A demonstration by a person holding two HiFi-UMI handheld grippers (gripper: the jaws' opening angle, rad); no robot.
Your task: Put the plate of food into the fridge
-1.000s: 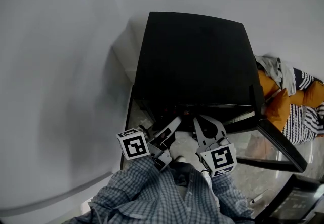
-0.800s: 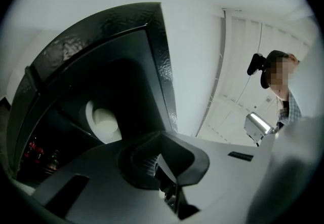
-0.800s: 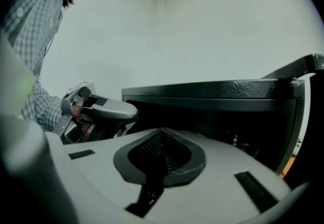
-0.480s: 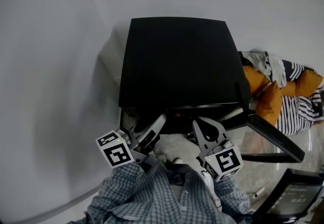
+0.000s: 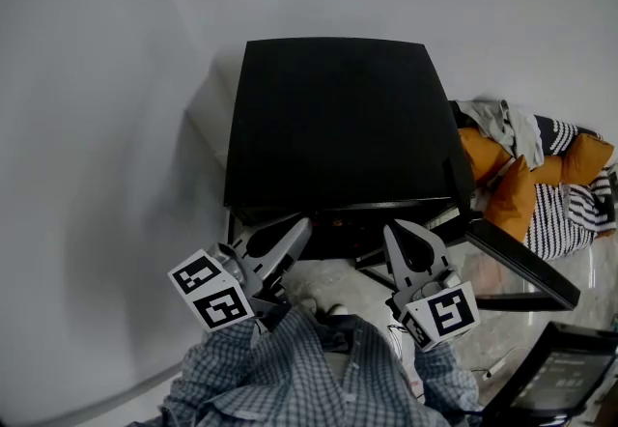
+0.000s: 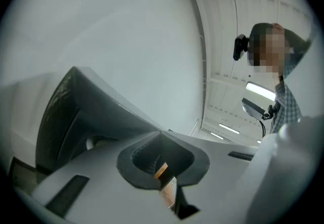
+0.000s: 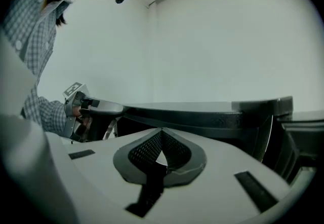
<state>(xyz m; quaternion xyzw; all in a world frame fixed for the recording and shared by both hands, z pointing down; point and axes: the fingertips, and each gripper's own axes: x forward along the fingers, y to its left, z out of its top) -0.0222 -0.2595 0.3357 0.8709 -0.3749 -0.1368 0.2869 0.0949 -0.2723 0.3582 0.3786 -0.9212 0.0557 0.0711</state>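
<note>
Left gripper (image 5: 299, 227), right gripper (image 5: 399, 232) both closed, empty, at front edge of boxy black fridge (image 5: 338, 116). Plate unseen (presumably inside already); fridge door (image 5: 521, 266) open, needs shutting.

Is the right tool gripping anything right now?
No, the right tool has its jaws closed together with nothing between them in the right gripper view.

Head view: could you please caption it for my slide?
Left gripper and right gripper, both shut, hover before the black fridge, door open.
</note>
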